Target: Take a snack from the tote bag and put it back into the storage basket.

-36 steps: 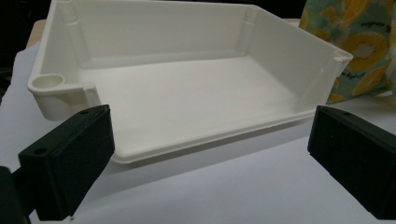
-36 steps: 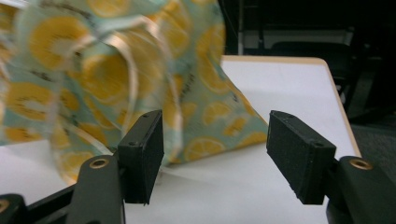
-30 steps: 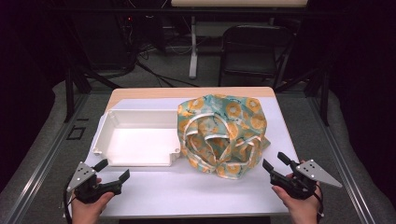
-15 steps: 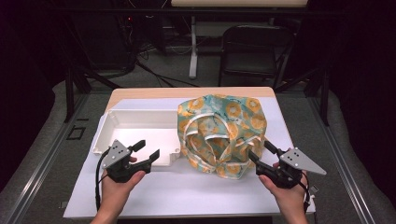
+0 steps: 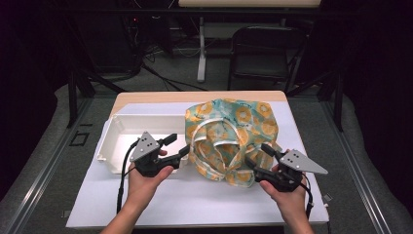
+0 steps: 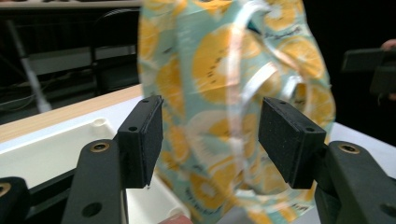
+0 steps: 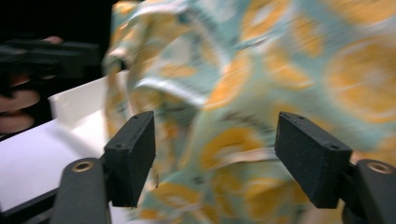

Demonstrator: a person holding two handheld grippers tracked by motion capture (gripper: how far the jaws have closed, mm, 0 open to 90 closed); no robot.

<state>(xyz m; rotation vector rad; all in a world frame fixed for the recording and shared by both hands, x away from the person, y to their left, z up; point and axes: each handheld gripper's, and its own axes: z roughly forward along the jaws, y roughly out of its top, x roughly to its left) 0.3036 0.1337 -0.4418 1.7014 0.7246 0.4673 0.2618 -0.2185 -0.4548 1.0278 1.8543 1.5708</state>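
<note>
A crumpled teal cloth [image 5: 231,131] printed with orange slices lies heaped on the table, right of a white tray [image 5: 122,127]. My left gripper [image 5: 178,145] hovers over the tray's near right corner, tips at the cloth's left edge. Its jaws have just been closing but stand open, the cloth [image 6: 224,60] just beyond the gap of the left gripper [image 6: 210,135]. My right gripper [image 5: 259,156] points at the cloth's near right edge. Its jaws have just been opening, and the blurred cloth [image 7: 261,70] sits close ahead of the right gripper [image 7: 217,154], with neither pad pressing it.
The table [image 5: 195,204] has a white cover and a wooden far edge. Bare cover lies in front of the cloth and tray. A black chair [image 5: 263,53] and a desk leg stand on the floor behind the table.
Both hands have come forward and inward from the table's near corners to the cloth. The left one travelled farther, rose over the tray's corner, and its jaws narrowed.
</note>
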